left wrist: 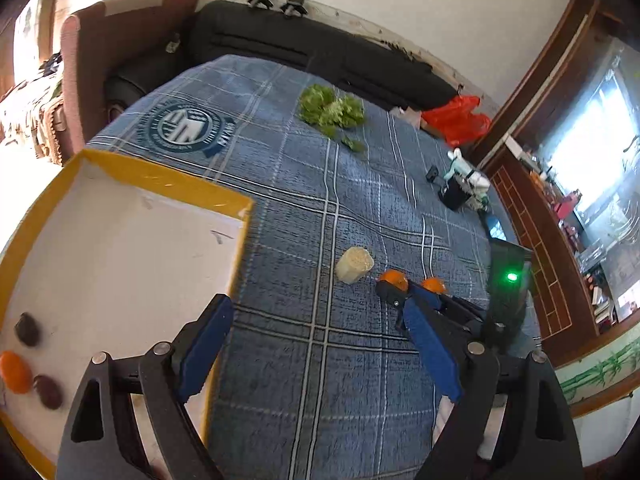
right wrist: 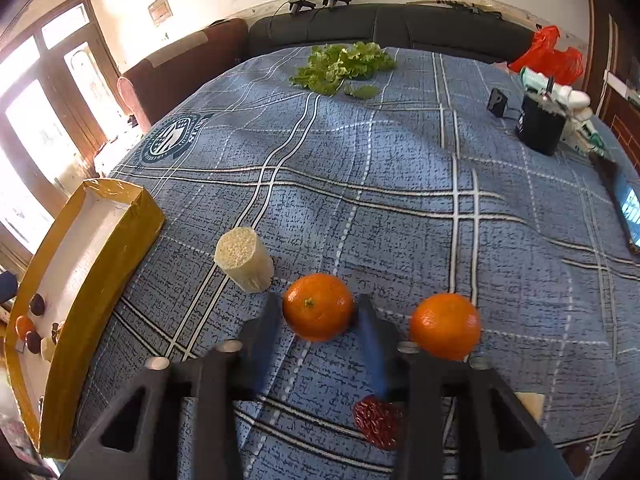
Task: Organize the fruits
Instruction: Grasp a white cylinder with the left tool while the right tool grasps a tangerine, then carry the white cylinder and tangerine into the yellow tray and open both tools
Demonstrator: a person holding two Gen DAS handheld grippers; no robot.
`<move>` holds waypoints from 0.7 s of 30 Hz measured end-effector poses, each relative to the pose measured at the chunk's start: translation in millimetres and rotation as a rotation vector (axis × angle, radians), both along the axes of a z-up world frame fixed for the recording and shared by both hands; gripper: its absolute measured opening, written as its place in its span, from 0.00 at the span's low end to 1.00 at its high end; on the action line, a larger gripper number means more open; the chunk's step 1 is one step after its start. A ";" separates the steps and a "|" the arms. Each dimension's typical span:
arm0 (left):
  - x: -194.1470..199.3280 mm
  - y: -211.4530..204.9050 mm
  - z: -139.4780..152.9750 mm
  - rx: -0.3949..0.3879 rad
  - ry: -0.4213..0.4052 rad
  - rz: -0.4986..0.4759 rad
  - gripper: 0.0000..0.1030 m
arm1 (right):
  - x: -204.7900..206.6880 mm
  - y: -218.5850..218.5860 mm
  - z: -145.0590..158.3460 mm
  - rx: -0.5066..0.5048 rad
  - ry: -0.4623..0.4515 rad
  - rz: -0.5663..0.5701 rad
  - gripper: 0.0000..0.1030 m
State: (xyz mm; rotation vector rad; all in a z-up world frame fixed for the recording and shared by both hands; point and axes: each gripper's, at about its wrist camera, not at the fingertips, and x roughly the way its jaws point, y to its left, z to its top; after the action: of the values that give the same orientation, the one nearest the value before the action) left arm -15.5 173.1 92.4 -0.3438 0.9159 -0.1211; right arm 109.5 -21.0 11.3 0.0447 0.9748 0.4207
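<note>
At the far left of the right wrist view, the yellow-rimmed tray (right wrist: 102,248) sits on the blue plaid cloth (right wrist: 400,184) covering the bench. Its near end is cut off by the frame edge, and the fruit inside is small and partly hidden by the wall: a small orange (right wrist: 24,326) and two dark round fruits (right wrist: 37,304) can be made out, along with pale bits that cannot be identified. The left wrist view shows the same tray (left wrist: 48,184) from above, with the orange (left wrist: 15,372) clipped by the frame edge beside two dark fruits (left wrist: 27,329).

The left claw (left wrist: 320,320) hangs spread wide over the cloth, holding nothing; its left finger overlaps the tray's corner.

Right of the tray stands a pale, cut cylinder (right wrist: 243,260) with a porous top, upright on the cloth. Just beside it, a mandarin (right wrist: 319,307) lies between the fingers of the right claw (right wrist: 316,312). The claw is spread around the fruit; whether the pads touch its skin cannot be told. A second mandarin (right wrist: 445,326) rests just outside the right finger, its lower edge hidden by the claw body. Beneath that finger a wrinkled red fruit (right wrist: 378,426) is half covered.

At the back lie leafy greens (right wrist: 340,66), and to the right a black container (right wrist: 540,128) and a phone (right wrist: 626,204) cut by the frame.
</note>
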 end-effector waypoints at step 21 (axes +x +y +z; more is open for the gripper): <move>98.4 -91.3 -79.4 0.266 0.096 -0.128 0.28 | -13.0 -68.0 26.9 0.197 -0.032 -0.148 0.38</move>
State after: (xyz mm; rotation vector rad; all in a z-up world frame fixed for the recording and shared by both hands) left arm 82.9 81.8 13.0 -0.0439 1.0360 -0.0993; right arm 96.5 -89.0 38.2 0.2855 0.8891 0.3782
